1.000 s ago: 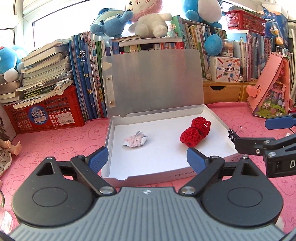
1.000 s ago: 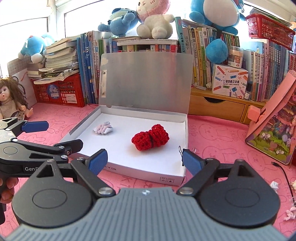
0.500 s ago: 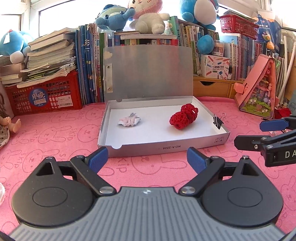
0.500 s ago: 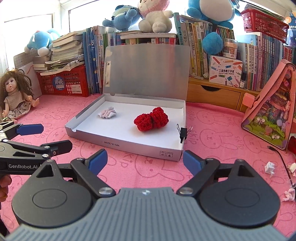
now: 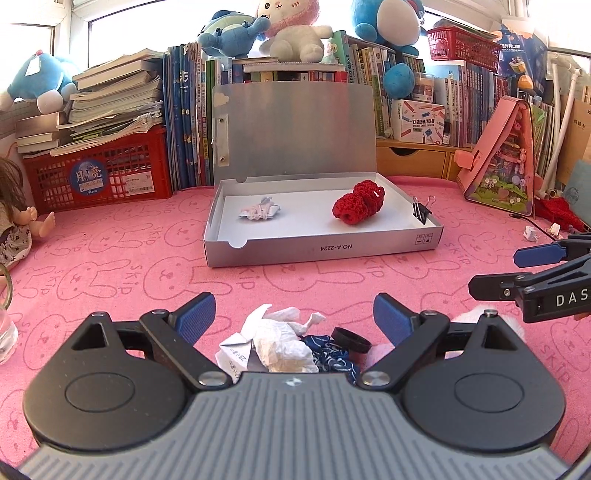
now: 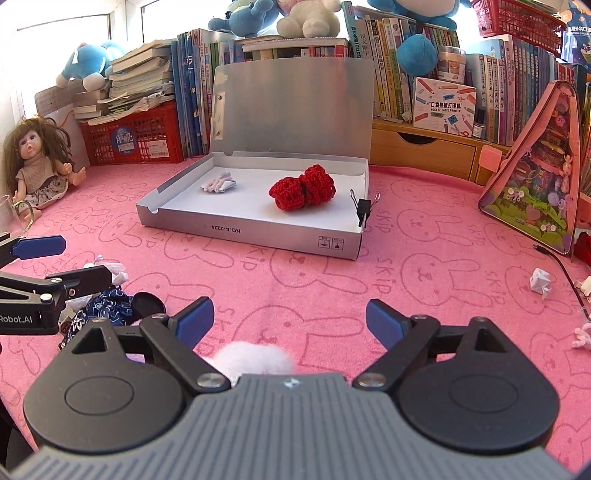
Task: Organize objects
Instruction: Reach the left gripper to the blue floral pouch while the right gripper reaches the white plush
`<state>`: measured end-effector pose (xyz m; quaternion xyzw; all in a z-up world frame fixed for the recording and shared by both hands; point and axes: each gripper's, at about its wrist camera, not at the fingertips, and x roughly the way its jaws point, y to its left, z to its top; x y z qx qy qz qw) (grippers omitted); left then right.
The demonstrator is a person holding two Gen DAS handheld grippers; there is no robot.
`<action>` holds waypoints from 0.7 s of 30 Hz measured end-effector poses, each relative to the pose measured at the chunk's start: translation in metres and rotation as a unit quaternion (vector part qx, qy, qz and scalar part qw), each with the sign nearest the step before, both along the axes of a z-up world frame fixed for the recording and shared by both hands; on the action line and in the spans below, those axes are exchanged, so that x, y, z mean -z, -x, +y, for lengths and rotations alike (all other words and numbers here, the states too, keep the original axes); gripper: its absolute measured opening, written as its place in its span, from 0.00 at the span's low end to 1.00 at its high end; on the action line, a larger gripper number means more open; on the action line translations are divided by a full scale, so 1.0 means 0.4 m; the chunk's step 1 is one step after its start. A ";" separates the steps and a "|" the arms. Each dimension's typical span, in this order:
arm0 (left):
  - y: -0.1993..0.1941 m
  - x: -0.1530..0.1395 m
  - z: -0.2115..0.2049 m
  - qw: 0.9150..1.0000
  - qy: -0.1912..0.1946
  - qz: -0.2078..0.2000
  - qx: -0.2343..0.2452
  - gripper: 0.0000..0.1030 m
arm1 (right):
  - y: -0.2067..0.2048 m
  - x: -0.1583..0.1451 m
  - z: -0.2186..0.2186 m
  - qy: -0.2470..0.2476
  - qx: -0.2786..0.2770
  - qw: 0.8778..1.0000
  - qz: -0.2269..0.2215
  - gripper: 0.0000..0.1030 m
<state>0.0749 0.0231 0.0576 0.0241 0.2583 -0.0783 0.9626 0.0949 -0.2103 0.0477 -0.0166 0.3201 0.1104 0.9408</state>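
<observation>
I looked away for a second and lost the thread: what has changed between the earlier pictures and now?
Both grippers pulled back from the open box and dipped lower. The left gripper now hangs over crumpled paper, the right gripper over a white fluffy ball; neither took hold of anything. The red crochet piece, small wad and binder clip stayed put.

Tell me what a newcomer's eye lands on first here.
The open silver box in the middle of the pink bunny-print cloth, with a red crocheted piece lying inside it. Then the crumpled white paper close in front of the open left gripper, and the plush toys atop the books behind.
</observation>
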 end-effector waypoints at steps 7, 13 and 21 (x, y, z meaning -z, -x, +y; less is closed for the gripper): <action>0.044 0.044 0.006 1.000 -0.013 0.001 -0.013 0.92 | 0.043 0.035 0.013 -0.008 -0.015 1.000 -0.001 0.93; 0.059 0.081 0.021 1.000 -0.015 0.007 -0.025 0.92 | 0.069 0.062 0.035 -0.008 -0.033 0.999 -0.003 0.94; 0.070 0.083 0.028 1.000 0.000 0.009 -0.029 0.92 | 0.077 0.075 0.045 -0.001 -0.035 0.999 -0.007 0.96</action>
